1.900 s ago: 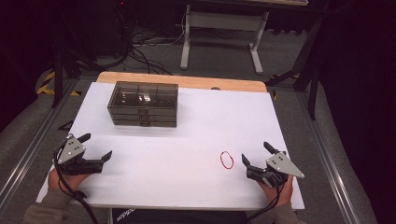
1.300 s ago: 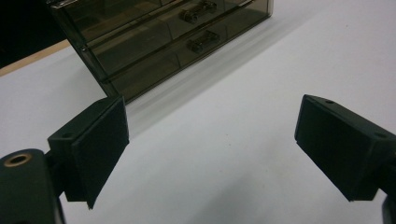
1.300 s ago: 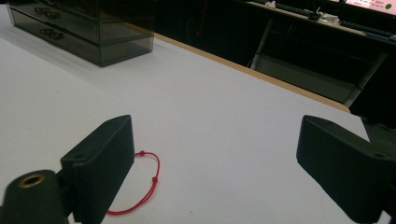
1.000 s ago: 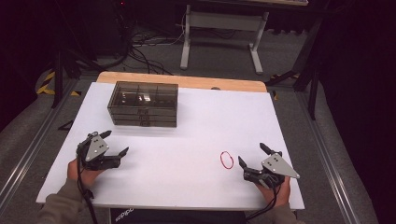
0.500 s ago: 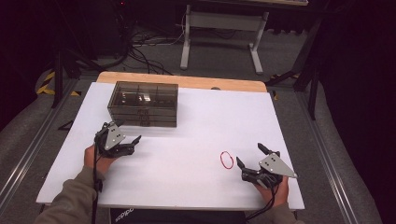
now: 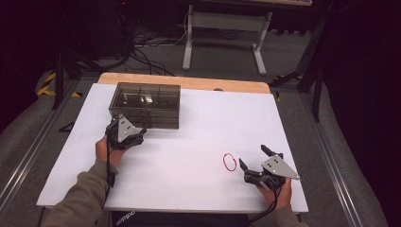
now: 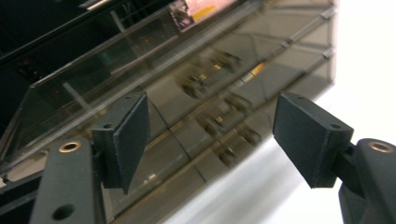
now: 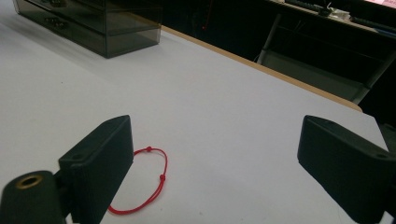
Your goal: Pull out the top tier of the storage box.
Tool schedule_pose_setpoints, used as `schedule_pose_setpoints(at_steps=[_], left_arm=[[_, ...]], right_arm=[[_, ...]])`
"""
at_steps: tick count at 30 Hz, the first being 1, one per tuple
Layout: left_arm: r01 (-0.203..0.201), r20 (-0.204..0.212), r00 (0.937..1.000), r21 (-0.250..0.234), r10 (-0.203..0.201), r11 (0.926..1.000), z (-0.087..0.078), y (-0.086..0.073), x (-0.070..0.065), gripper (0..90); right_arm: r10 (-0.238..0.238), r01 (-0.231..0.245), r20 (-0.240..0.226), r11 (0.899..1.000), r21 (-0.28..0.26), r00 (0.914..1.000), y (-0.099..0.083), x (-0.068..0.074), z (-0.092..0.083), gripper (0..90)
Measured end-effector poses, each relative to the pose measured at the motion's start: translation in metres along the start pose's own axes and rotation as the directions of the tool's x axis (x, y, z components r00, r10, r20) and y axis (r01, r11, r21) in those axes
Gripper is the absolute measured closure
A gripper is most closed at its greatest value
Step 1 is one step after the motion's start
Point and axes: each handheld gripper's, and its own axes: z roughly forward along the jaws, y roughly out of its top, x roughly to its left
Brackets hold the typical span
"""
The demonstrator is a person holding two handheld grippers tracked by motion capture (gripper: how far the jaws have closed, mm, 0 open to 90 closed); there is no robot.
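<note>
Smoked clear-plastic drawer box (image 6: 145, 105) at the table's (image 6: 198, 118) far left, thin red cord bracelet (image 6: 229, 162) near right.

The box looks rigid, slick and light; I would pinch a small drawer knob. My left claw (image 6: 137, 136), jaws just narrowing but empty, faces its front. The limp bracelet lies just beside my open right claw (image 6: 254, 162).

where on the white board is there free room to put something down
The widest bare stretch of the white board runs from the smoked drawer box rightward to the far right edge. The near middle, between left tool and red string loop, is bare too. It is crowded at the box front and around the right tool.
</note>
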Motion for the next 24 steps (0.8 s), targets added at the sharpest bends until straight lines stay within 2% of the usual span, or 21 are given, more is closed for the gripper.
schedule_pose_setpoints(at_steps=[2,4,7,10,15,19,24], left_arm=[[-0.002,-0.003,1.0000,0.003,0.002,1.0000,0.0026,0.0002,0.0001,34.7],[-0.024,-0.006,0.9997,0.004,0.024,0.9997,0.0036,0.0009,-0.0012,38.6],[-0.039,-0.021,0.9990,0.000,0.039,0.9992,0.0039,0.0023,-0.0008,49.0],[-0.044,-0.031,0.9985,-0.003,0.044,0.9990,0.0043,0.0030,-0.0020,52.7],[-0.079,-0.066,0.9946,0.026,0.080,0.9966,0.0062,0.0041,-0.0041,67.5],[-0.103,-0.082,0.9909,0.046,0.106,0.9936,0.0072,0.0041,-0.0054,71.5],[-0.112,-0.102,0.9878,0.056,0.117,0.9921,0.0083,0.0038,-0.0071,77.2]], right_arm=[[-0.006,0.006,-0.002,1.000,0.002,1.0000,0.0001,0.0012,0.0005,11.4],[-0.010,0.010,-0.005,1.000,0.005,0.9999,0.0002,0.0019,0.0010,11.4],[-0.007,0.007,-0.005,1.000,0.010,1.0000,-0.0009,0.0012,0.0019,11.4],[-0.005,0.005,-0.003,1.000,0.014,1.0000,-0.0012,0.0008,0.0023,11.4],[-0.010,0.010,-0.007,1.000,0.018,0.9999,-0.0011,0.0015,0.0033,11.4],[-0.007,0.007,0.002,1.000,0.013,1.0000,-0.0014,0.0006,0.0030,11.4],[-0.011,0.011,0.000,1.000,0.017,0.9999,-0.0013,0.0011,0.0032,11.4]])
